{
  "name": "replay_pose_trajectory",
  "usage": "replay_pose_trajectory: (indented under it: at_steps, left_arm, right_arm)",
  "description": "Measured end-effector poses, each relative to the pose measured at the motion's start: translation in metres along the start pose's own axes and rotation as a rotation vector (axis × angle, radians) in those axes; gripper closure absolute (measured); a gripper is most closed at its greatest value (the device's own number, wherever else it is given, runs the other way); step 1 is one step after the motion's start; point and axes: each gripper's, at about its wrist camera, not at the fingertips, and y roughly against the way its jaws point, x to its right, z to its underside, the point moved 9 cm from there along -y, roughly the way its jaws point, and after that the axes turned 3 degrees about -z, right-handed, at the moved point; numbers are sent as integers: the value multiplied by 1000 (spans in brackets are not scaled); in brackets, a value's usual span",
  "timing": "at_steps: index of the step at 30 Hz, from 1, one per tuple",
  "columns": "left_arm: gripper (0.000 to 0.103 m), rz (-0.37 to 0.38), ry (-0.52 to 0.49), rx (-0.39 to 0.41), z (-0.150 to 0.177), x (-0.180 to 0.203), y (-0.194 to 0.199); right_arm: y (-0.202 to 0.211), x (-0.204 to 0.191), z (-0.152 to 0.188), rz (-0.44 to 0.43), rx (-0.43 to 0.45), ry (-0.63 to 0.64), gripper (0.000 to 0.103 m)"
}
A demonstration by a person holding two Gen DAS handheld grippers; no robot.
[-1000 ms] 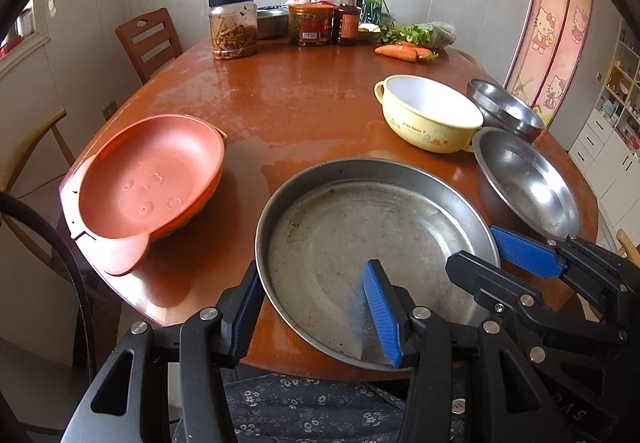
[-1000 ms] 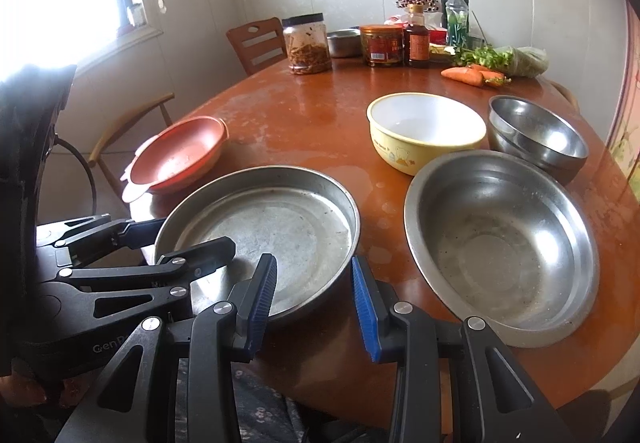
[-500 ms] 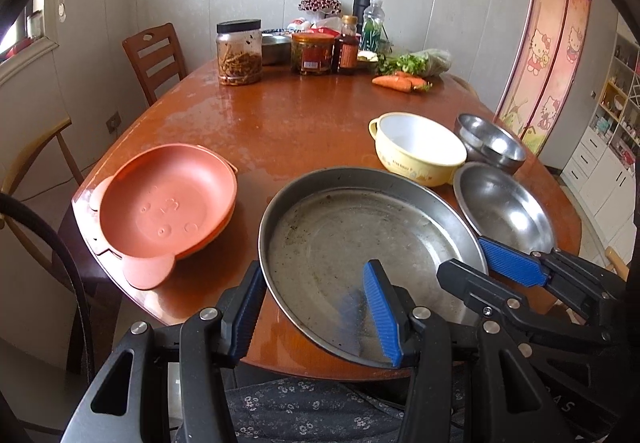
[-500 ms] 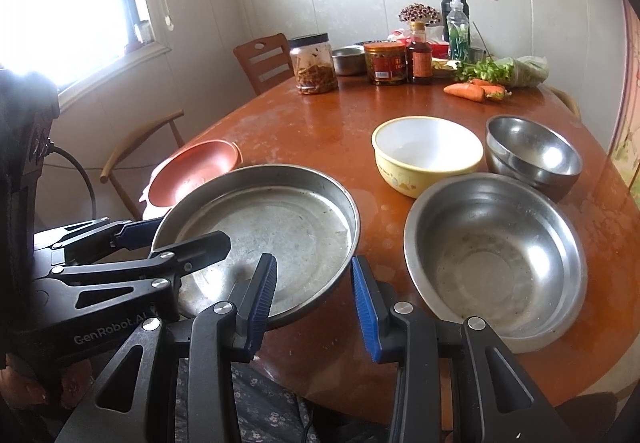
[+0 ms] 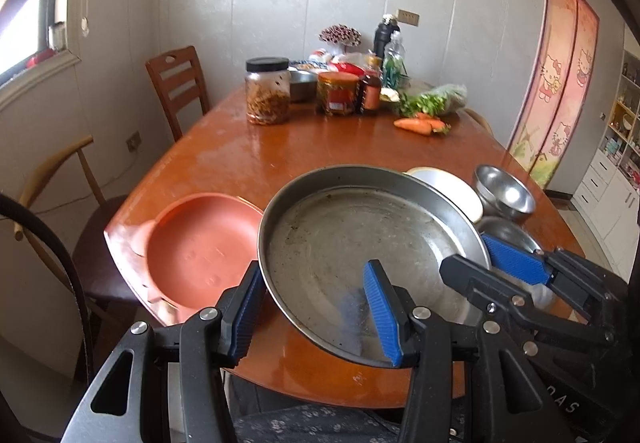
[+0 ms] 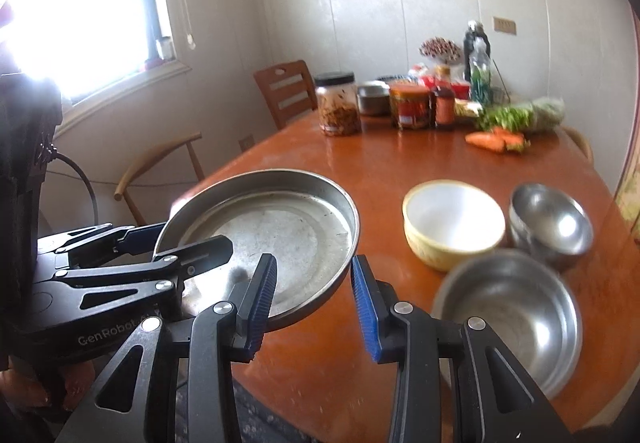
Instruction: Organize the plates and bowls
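Left wrist view: left gripper (image 5: 316,307) grips the bare steel pan (image 5: 360,251), tilted above the bench (image 5: 304,151); right gripper (image 6: 312,299) gapes wide, holding nothing.

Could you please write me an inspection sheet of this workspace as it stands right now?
Surface: glossy brown wooden table, smudged.
Job's things: large steel plate tilted, near rim held off the table; orange plate to its left; yellow bowl, small steel bowl and wide steel bowl to its right.
Clutter: jars, bottles, greens and carrots at the far end.
Grippers: left gripper straddles the steel plate's near rim, one of its fingers inside; right gripper open at the plate's right edge.
Cables: black cable at left.
Surroundings: wooden chairs, window, paneled wall.
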Motion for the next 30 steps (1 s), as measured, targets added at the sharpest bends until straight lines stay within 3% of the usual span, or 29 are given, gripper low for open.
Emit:
replay_pose_trajectory:
  at_steps: [8, 15, 21, 30]
  left_arm:
    - [53, -65, -3, 43, -35, -34, 10]
    - [53, -101, 50, 46, -44, -73, 8]
    - [53, -135, 97, 36, -40, -109, -7]
    - [53, -154, 119, -24, -23, -138, -49]
  right_arm:
    - [-9, -31, -45, -27, 64, 71, 63]
    - [-33, -56, -74, -68, 69, 112, 63]
    - [-68, -78, -76, -115, 40, 141, 63]
    - [-123, -88, -53, -143, -54, 141, 63]
